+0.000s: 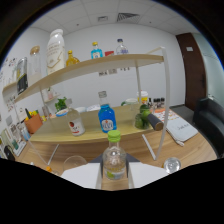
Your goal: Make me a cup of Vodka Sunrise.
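Gripping the green-capped bottle (114, 159), gripper (114, 176) fingers clamped on it near me, I am judging pouring comes next.

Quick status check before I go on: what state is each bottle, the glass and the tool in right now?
Green-capped clear bottle: upright, capped, between the tool's fingers.
Tool: grip on that bottle unclear.
Blue bottle: upright on the lower shelf.
Red-labelled bottle: upright, same shelf.
Empty glass: upright beside the tool.
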Action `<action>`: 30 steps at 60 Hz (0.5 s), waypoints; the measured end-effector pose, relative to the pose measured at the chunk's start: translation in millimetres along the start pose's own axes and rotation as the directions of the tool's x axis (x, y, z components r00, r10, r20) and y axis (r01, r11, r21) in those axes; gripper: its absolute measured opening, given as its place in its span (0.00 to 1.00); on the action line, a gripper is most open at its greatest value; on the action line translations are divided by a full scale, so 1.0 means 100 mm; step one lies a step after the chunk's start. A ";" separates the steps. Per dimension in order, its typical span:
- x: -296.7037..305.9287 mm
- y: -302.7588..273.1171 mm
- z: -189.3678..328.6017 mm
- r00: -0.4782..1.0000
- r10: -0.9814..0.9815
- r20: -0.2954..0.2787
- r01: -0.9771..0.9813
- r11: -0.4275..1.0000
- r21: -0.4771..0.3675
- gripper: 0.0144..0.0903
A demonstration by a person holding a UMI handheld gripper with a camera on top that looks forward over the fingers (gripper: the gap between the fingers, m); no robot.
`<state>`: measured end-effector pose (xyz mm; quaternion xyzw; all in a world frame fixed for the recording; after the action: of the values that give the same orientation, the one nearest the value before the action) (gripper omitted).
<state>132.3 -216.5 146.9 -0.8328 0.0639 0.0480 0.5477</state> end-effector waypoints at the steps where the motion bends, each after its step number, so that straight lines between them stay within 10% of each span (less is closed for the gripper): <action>1: -0.01 0.01 0.00 1.000 -0.005 0.002 0.005 1.000 0.001 0.27; 16: 0.01 -0.04 0.04 0.928 -0.368 -0.060 0.368 0.930 -0.018 0.27; 30: 0.00 -0.13 0.03 0.531 -0.837 -0.132 0.832 0.545 -0.107 0.27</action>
<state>134.7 -208.3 157.1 -0.7717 -0.2958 -0.2881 0.4837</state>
